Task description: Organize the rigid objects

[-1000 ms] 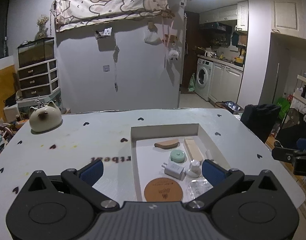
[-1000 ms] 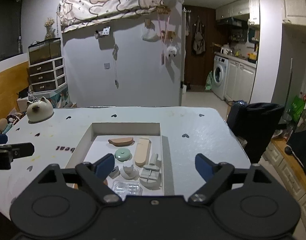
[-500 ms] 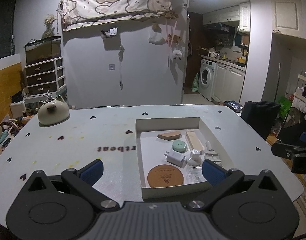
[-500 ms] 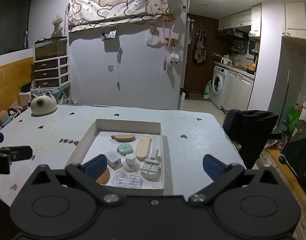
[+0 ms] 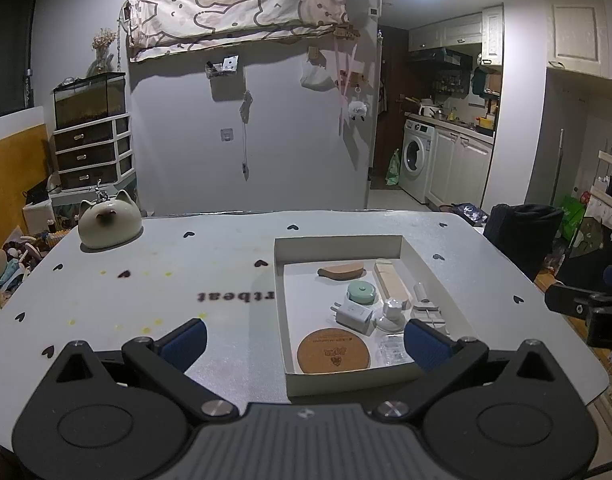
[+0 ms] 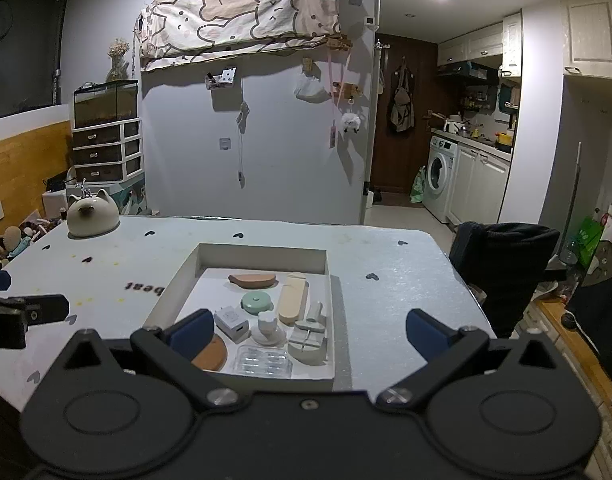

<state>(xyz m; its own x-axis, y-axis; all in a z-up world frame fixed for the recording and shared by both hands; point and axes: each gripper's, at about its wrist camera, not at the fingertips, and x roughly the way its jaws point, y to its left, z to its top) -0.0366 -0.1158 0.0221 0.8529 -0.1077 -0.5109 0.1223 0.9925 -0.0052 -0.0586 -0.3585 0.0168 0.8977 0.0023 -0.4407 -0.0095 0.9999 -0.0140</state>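
Note:
A shallow white box point(image 5: 338, 242) sits on the white table point(image 5: 165, 280). It holds a cork coaster point(image 5: 333, 350), a white charger plug point(image 5: 354, 314), a mint round tin point(image 5: 362, 292), a brown wooden piece point(image 5: 341, 270), a beige block point(image 5: 390, 282), a clear plastic case point(image 5: 392, 346) and a grey clip point(image 5: 426, 312). My left gripper point(image 5: 304, 340) hovers open before the box's near left corner, holding nothing. My right gripper point(image 6: 309, 328) stands wide open over the near edge of the box point(image 6: 261, 256), also empty.
A cat-shaped ceramic pot point(image 5: 109, 224) stands at the table's far left corner. A black chair back point(image 6: 506, 264) is beside the table's right edge. Heart stickers and printed letters mark the tabletop. Behind the table are a grey wall and a kitchen.
Both grippers drew back from the box towards the near table edge, then held still. The right gripper's jaws spread wider.

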